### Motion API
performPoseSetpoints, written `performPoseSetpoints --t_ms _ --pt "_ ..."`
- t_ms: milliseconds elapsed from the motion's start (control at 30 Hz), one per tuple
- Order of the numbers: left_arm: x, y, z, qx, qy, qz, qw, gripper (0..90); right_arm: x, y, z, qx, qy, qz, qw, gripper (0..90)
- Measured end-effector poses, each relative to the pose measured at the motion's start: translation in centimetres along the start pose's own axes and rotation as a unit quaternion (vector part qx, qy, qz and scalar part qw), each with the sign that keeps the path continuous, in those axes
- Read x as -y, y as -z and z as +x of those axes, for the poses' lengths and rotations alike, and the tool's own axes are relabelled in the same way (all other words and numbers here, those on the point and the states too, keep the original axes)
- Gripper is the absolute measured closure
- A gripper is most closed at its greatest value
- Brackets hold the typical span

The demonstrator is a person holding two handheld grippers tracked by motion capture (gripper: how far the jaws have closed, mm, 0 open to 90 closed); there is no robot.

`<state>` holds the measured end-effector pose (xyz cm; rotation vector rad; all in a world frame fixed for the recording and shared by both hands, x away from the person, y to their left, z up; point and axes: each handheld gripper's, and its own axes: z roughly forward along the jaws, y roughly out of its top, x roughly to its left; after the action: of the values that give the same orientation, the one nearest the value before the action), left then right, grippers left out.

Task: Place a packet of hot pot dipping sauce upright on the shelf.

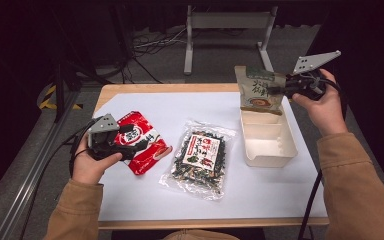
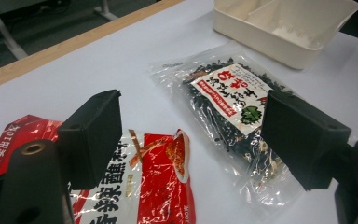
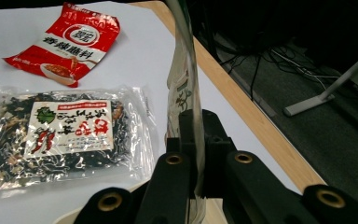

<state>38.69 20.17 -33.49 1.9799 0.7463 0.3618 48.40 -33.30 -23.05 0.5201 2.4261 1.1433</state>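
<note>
Holding a tan packet [image 1: 260, 89] above the white tray [image 1: 270, 150].
Right gripper [image 1: 280, 90] pinching its edge tight; left gripper [image 1: 130, 142] hovering wide-jawed over the red packet [image 1: 147, 145].

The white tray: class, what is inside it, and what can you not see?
The white tray shows bare, divided compartments. The grey-green packet, held by the right tool, hangs over its far end, hiding that part.

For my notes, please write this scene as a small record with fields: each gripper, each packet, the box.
left gripper: open, over the red packet, not gripping
right gripper: shut on the grey-green pouch, held above the white box
red packet: flat on the white sheet
clear packet: flat, between red packet and box
white box: nothing seen inside
</note>
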Motion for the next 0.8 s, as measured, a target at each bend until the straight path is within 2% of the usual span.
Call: performPoseSetpoints --t_ms 167,300,500,700,800 --pt "0.4 -0.2 0.3 -0.004 0.012 -0.001 0.9999 19.7 0.6 -0.1 -1.6 0.011 -0.014 -0.007 0.9998 89.4" --pt "0.6 -0.5 0.6 -0.006 0.011 0.002 0.9999 19.8 1.3 -0.2 -2.7 0.024 -0.016 -0.017 0.9994 89.4" --pt "1.0 -1.0 0.9 -0.002 0.017 0.010 0.9998 19.6 2.0 -0.8 -3.7 0.017 -0.015 -0.024 0.9994 89.4" --pt "1.3 -0.8 1.1 -0.005 0.012 0.009 0.9999 19.7 2.8 -1.8 -4.3 0.013 -0.017 -0.015 0.9997 89.4" --pt "1.4 -0.8 1.2 -0.010 0.017 0.010 0.9998 19.7 3.3 -2.4 -4.6 0.010 -0.021 -0.006 0.9997 89.4"
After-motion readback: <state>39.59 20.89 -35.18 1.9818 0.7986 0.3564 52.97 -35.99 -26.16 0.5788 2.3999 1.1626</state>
